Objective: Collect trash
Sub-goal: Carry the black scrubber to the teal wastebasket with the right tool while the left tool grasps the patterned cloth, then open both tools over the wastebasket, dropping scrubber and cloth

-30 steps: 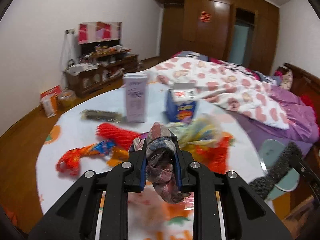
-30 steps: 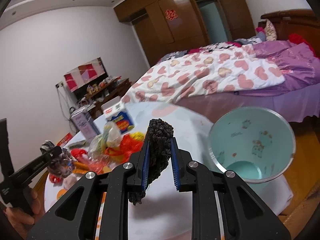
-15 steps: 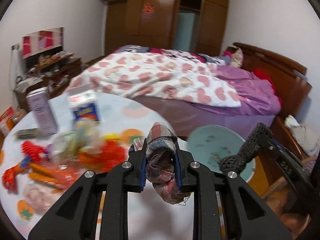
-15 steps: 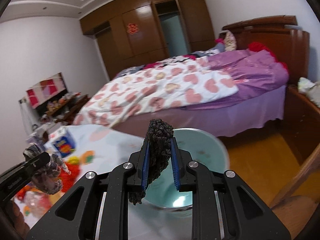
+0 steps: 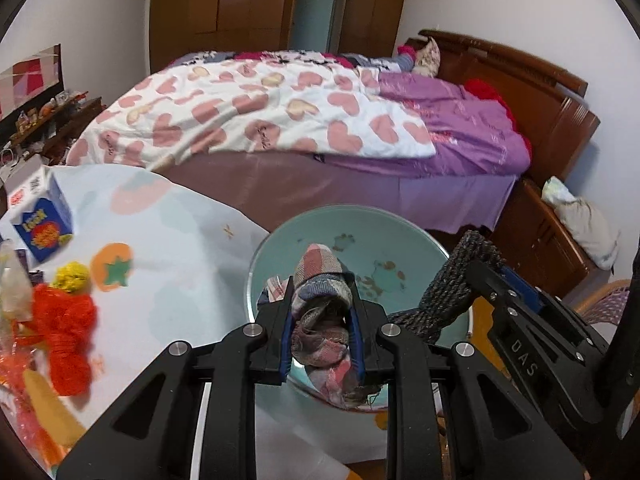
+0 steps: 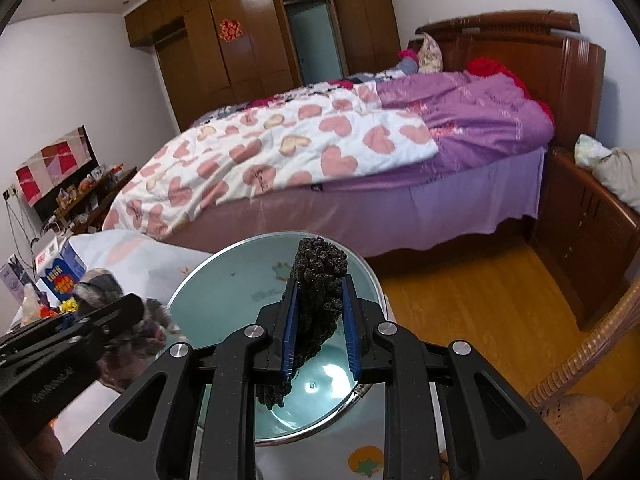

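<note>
My left gripper [image 5: 320, 300] is shut on a plaid cloth rag [image 5: 320, 320] and holds it over the open teal trash bin [image 5: 384, 240]. My right gripper [image 6: 318, 300] is shut on a dark knitted rag [image 6: 318, 276] and holds it over the same bin [image 6: 240, 288]. In the left wrist view the right gripper with its dark rag [image 5: 460, 280] is at the bin's right side. In the right wrist view the left gripper with the plaid rag [image 6: 104, 312] is at the bin's left rim.
The table [image 5: 180, 240] with a white fruit-print cloth is at the left, holding a blue carton [image 5: 40, 224], a red mesh net [image 5: 64, 328] and other wrappers. A bed [image 5: 300, 120] stands behind. A wicker chair [image 6: 592, 380] is at the right.
Both grippers swung right from the table's trash pile to the teal bin, still holding their rags; both rags now hang over the bin's opening.
</note>
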{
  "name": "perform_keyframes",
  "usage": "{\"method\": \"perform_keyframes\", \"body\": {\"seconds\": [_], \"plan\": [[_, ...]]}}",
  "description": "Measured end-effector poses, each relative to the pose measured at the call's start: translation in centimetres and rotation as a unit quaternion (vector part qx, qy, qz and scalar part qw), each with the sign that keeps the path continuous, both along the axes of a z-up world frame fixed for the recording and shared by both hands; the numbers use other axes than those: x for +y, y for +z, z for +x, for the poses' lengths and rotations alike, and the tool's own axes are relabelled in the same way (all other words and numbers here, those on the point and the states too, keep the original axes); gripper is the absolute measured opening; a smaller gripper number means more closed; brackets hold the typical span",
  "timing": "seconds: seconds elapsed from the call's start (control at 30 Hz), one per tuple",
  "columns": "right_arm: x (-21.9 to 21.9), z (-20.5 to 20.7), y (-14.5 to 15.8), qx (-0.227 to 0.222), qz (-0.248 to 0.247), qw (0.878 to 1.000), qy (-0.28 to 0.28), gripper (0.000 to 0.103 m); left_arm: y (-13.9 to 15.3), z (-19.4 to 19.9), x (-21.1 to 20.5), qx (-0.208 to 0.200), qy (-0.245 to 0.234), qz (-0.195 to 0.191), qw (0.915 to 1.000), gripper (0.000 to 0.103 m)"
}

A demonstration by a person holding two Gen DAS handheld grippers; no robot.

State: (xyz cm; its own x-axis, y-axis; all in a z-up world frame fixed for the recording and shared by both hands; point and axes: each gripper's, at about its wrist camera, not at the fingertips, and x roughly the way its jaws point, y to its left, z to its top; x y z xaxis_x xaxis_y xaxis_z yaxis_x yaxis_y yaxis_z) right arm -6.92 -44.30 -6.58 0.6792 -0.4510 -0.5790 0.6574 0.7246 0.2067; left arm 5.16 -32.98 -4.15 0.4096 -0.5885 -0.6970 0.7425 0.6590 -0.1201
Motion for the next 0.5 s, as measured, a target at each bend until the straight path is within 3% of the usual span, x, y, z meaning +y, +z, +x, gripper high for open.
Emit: {"method": "perform_keyframes", "body": {"seconds": [0.1, 0.17, 0.27, 0.5], "plan": [[-0.4, 0.1, -0.5, 0.001, 0.012, 1.000, -0.001, 0.031, -0.9, 0.6, -0.7, 0.007, 0.003, 0.012, 0.9999, 0.029], [-0.5, 0.0, -0.6, 0.000, 0.013, 1.000, -0.005, 0.034, -1.1, 0.7, -0.7, 0.004, 0.007, 0.017, 0.9998, 0.050], [-0.4, -0.1, -0.4, -0.003, 0.012, 1.000, -0.008, 0.037, -1.0, 0.7, -0.4, -0.007, 0.019, 0.020, 0.9996, 0.065], [0.2, -1.2, 1.0, -0.020, -0.004, 0.999, -0.028, 0.070, 0.2, 0.9, 1.5, -0.037, 0.059, 0.030, 0.9971, 0.087]]}}
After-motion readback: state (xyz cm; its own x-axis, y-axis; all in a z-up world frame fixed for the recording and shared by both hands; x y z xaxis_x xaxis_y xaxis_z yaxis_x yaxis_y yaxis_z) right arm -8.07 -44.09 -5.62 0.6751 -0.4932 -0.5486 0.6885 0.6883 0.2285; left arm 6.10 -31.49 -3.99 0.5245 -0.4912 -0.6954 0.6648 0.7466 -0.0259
